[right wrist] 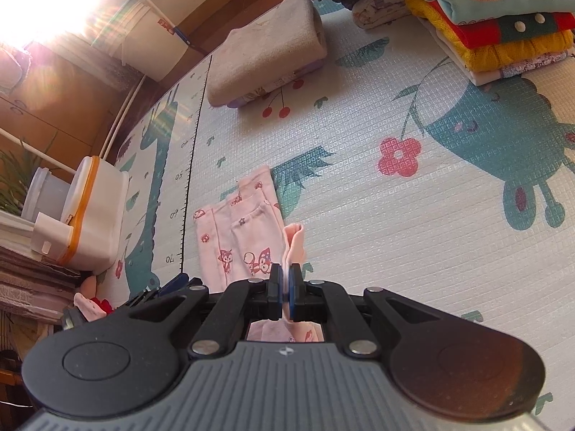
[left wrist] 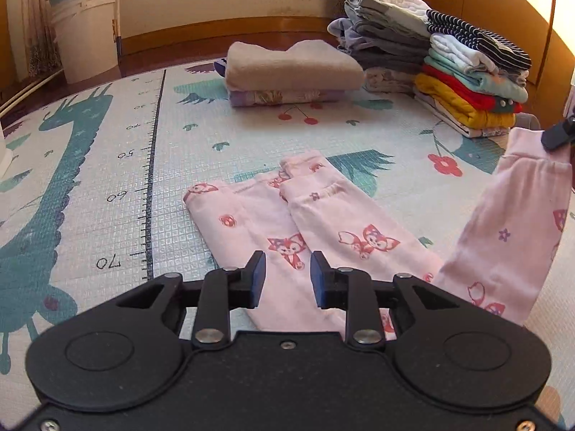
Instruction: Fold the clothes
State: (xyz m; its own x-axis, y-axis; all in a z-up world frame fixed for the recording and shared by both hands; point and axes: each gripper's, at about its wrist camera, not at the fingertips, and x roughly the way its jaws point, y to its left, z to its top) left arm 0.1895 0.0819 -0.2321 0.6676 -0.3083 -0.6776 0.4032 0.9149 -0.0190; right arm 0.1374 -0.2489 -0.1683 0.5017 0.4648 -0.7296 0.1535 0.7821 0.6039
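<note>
Foam play mat [left wrist: 222, 122] covering the floor, printed with teal animals, cherries and a height ruler reading 30, 40, 50, 60, 70 along a black line at 9 o'clock in the left wrist view. Wood skirting and pale wall running behind.

Nearest, left gripper [left wrist: 287, 278] hovering low with jaws apart, nothing between the blue pads, sitting over the near end of the pink pants [left wrist: 273, 222]. Pants lying flat on the mat, both legs pointing toward 12 o'clock, red fox cartoon print, no readable text. Waist end being lifted at 3 o'clock by the right gripper [right wrist: 285, 289], which is clamped tight on a fold of the pink fabric; fabric hanging from it down to the mat.

Further out at 12 o'clock, a folded beige towel [left wrist: 291, 63] resting on a folded lilac garment. At 1–2 o'clock, a tall stack of folded clothes [left wrist: 463, 82]: striped, white, mint, red, yellow layers.

In the right wrist view at 9 o'clock, a white box with an orange band [right wrist: 95, 212] sitting off the mat edge.
</note>
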